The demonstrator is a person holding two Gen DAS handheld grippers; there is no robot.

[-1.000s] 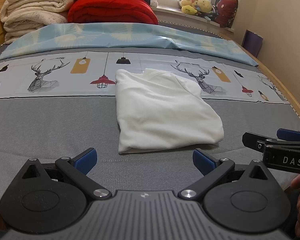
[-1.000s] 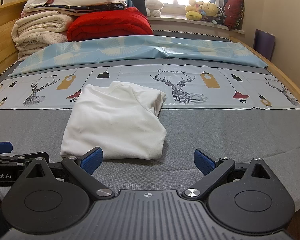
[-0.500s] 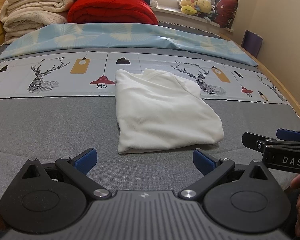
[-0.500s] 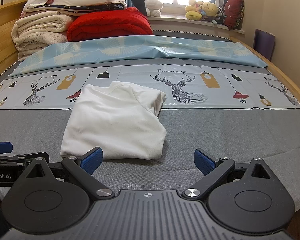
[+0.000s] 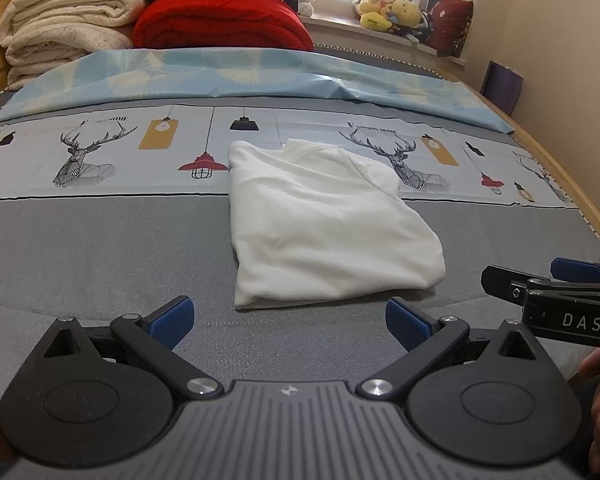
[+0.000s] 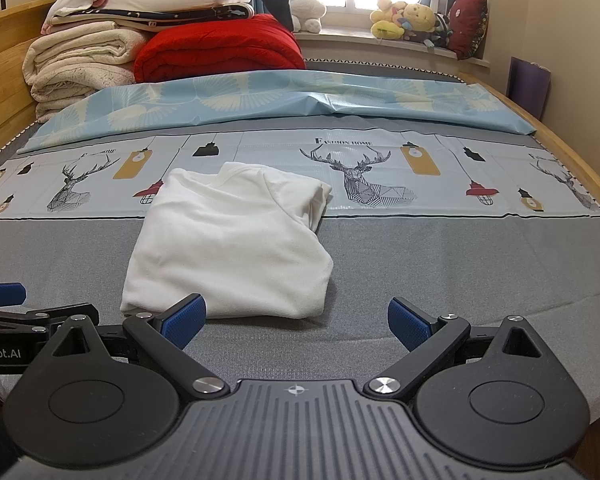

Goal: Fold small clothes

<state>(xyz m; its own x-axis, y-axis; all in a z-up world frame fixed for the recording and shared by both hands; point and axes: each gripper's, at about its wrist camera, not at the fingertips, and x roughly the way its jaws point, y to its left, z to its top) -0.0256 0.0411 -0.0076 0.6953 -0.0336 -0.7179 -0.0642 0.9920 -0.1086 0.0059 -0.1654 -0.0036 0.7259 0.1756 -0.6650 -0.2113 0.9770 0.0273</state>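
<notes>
A white garment [image 5: 324,228] lies folded into a compact rectangle on the grey bed sheet, its collar end toward the deer-print strip. It also shows in the right wrist view [image 6: 232,248]. My left gripper [image 5: 288,320] is open and empty, just short of the garment's near edge. My right gripper [image 6: 296,320] is open and empty, near the garment's near right corner; its left blue pad [image 6: 184,320] overlaps the near hem in view. The right gripper shows at the right edge of the left wrist view [image 5: 560,296].
A light blue sheet [image 5: 240,76] lies across the bed behind the deer-print strip [image 5: 100,156]. Stacked cream blankets [image 5: 64,28] and a red quilt [image 5: 220,24] sit at the head. Plush toys [image 6: 412,20] line the windowsill. A wooden bed rail [image 6: 580,164] runs along the right.
</notes>
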